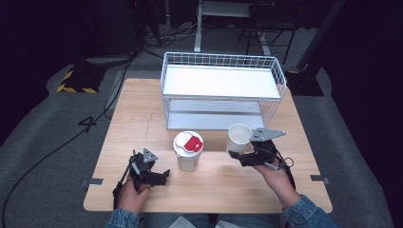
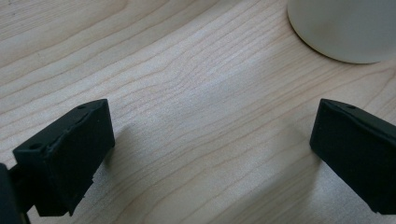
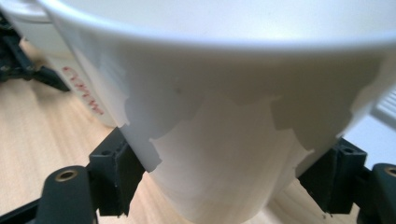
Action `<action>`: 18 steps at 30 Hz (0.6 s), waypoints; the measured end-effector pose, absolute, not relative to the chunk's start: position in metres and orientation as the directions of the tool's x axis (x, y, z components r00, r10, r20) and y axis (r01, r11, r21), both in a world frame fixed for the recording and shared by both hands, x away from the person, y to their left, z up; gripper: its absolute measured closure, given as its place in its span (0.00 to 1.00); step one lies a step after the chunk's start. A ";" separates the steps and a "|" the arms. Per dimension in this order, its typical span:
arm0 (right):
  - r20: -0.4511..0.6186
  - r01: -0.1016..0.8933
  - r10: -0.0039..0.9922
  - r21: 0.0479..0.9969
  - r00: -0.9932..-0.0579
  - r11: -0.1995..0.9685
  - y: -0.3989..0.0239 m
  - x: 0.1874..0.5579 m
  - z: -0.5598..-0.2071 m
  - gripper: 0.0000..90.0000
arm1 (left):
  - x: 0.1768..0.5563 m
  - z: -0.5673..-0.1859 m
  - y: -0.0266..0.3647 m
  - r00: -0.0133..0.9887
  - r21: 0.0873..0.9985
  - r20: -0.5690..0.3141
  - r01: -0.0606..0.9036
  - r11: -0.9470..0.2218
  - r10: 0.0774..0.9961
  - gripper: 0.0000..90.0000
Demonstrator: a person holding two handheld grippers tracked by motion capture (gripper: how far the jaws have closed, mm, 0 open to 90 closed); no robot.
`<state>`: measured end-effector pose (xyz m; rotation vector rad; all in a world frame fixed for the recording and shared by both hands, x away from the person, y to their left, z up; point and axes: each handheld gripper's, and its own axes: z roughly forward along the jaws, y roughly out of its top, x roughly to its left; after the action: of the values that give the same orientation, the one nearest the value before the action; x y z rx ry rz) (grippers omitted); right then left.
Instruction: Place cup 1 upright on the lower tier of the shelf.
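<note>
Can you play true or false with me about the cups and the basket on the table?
1. The right tool is gripping the open white cup. True.
2. The lidded cup sits inside the wire basket. False: it stands on the wooden table, in front of the basket.
3. The left tool is open, with nothing between its jaws. True.
4. The lidded cup has a blue patch on top. False: the patch is red.
5. The basket is full of cups. False: its white shelves look bare.
</note>
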<state>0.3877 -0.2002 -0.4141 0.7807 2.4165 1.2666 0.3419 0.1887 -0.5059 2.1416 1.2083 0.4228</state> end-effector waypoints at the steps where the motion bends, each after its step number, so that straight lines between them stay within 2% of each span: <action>1: -0.010 0.329 0.596 0.826 -0.803 0.458 -0.200 0.391 -0.413 0.27 | 0.342 -0.506 0.189 0.526 0.665 -0.030 0.645 -0.376 0.850 0.00; 18: -0.015 0.350 0.649 0.832 -0.761 0.430 -0.190 0.429 -0.407 0.26 | 0.342 -0.506 0.188 0.526 0.665 -0.029 0.645 -0.376 0.850 0.00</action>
<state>0.4293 -0.1904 -0.4072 0.8568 2.3544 1.2530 0.3423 0.1881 -0.5060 2.1408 1.2091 0.4247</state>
